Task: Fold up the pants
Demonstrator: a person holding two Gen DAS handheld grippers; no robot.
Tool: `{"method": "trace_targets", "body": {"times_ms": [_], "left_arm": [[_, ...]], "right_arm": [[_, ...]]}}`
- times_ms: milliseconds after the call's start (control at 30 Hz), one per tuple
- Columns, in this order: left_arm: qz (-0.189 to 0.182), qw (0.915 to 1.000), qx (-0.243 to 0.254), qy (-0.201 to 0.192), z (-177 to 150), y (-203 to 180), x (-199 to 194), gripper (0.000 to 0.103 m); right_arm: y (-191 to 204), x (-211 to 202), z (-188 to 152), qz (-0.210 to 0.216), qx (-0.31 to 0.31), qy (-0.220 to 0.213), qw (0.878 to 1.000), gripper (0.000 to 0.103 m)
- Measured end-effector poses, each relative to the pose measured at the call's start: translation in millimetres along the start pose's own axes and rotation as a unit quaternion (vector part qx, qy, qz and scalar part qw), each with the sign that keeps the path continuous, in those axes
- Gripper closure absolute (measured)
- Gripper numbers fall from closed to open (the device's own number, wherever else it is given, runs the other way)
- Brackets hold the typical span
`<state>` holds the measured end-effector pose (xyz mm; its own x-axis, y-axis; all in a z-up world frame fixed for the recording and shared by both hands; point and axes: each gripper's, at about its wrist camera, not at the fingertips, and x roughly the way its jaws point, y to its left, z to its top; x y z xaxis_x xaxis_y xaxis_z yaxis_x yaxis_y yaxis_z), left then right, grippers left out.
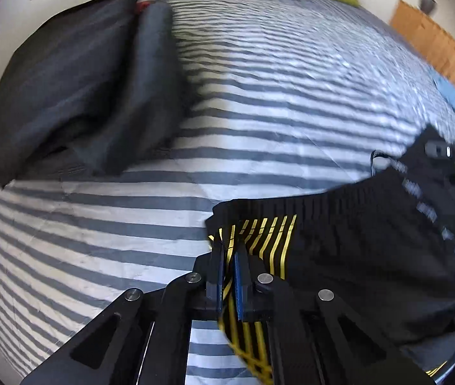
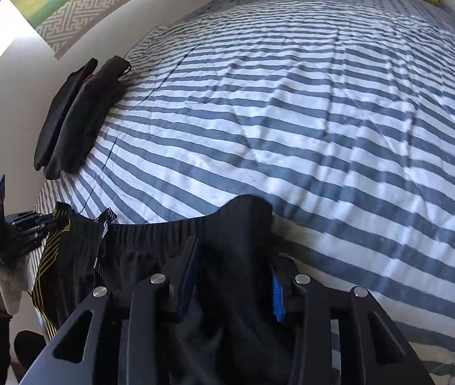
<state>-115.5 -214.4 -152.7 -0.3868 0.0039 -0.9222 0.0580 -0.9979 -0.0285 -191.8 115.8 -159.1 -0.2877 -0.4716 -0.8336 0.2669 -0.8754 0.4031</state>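
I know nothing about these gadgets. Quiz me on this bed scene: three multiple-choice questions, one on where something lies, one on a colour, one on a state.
1. Where do the folded dark clothes lie?
A. on the bed's left edge by the wall
B. on the floor
C. on the green bedding

2. What colour are the stripes on the black pants?
A. red
B. yellow
C. white

3. How do the left gripper jaws stand?
A. wide apart, empty
B. out of view
C. closed on the pants' striped edge

Answers: 1 A, they sit on the striped cover beside the wall. 2 B, yellow lines run down the side. 3 C, fabric is pinched between the pads.
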Motion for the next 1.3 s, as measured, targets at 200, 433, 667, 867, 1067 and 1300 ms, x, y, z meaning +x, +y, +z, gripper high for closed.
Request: {"method": "trace_targets", "body": {"times_ms": [200, 433, 667, 867, 1067, 1300], "left_arm": [[-0.031, 0.9973, -0.052, -0.043, 20.6, 21.1, -40.2, 0.099], [-0.029, 0.9832, -0.006, -0.180, 120.2, -29.0, -165.3, 0.099], [-0.037, 0.9268, 0.067, -0.368, 149.6, -104.7, -357.2, 0.099], [-0.025, 0.9180, 0.119, -0.377, 85.6, -135.1, -368.2, 0.099], [-0.023, 0.9481, 0.171, -0.267, -31.5, -153.7, -246.4, 0.101], [-0.046, 0.9729, 0.207, -0.093, -159.4, -167.9, -98.4, 0.100]], "right_arm": [[19.6, -18.9, 12.9, 0.028, 0.013, -0.033, 0.999, 0.092], [55.2, -182.4, 66.6, -0.077, -0.031, -0.203, 0.976, 0.092], [109.8, -400.2, 63.1, -0.151, -0.084, -0.382, 0.908, 0.092], [120.4, -436.8, -6.3, -0.173, -0.113, -0.397, 0.894, 0.092], [81.2, -359.7, -134.0, -0.185, -0.090, -0.334, 0.920, 0.092], [39.4, -225.0, -283.7, -0.196, -0.055, -0.170, 0.964, 0.092]]}}
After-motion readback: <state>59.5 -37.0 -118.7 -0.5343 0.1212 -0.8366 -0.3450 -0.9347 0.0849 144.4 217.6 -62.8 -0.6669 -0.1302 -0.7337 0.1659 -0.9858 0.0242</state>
